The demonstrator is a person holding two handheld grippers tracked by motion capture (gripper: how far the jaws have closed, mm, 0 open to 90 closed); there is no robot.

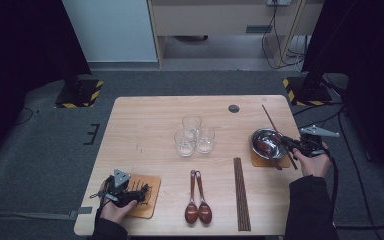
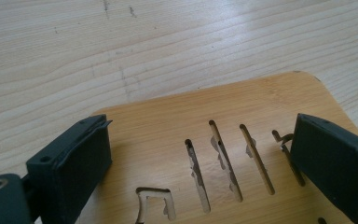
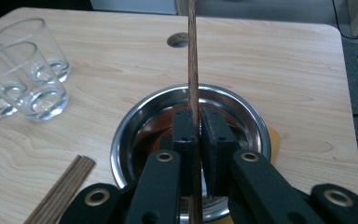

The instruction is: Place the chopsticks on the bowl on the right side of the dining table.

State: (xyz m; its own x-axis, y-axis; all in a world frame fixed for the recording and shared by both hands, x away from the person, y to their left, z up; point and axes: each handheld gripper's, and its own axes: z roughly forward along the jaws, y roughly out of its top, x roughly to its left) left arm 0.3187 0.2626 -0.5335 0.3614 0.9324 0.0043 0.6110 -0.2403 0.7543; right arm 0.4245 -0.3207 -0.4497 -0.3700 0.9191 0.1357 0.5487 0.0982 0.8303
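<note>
You have pale, matt wood grain across the table [image 1: 145, 120], faintly scratched. The chopstick [image 3: 192, 56] in your right gripper [image 3: 196, 135] is dark, finely grained wood. Below it, the bowl [image 3: 135, 121] is polished, mirror-bright metal. The coaster [image 2: 242, 107] is smooth, honey-coloured bamboo with cut slots. The glasses [image 3: 32, 70] are clear and glossy. Both grippers' pads [image 2: 81, 154] look matt black, rubbery.

Light wood desk [image 1: 145, 117] with a dark round cable hole [image 1: 234, 108] near the upper right. Sitting on it: three clear glasses [image 1: 194, 135] bunched mid-frame, two wooden spoons [image 1: 197, 205] bottom centre, a bundle of dark chopsticks [image 1: 241, 194] just right of them, a slotted wooden coaster [image 1: 147, 196] lower left, and another coaster [image 1: 270, 161] at right under a steel bowl [image 1: 266, 141].
</note>
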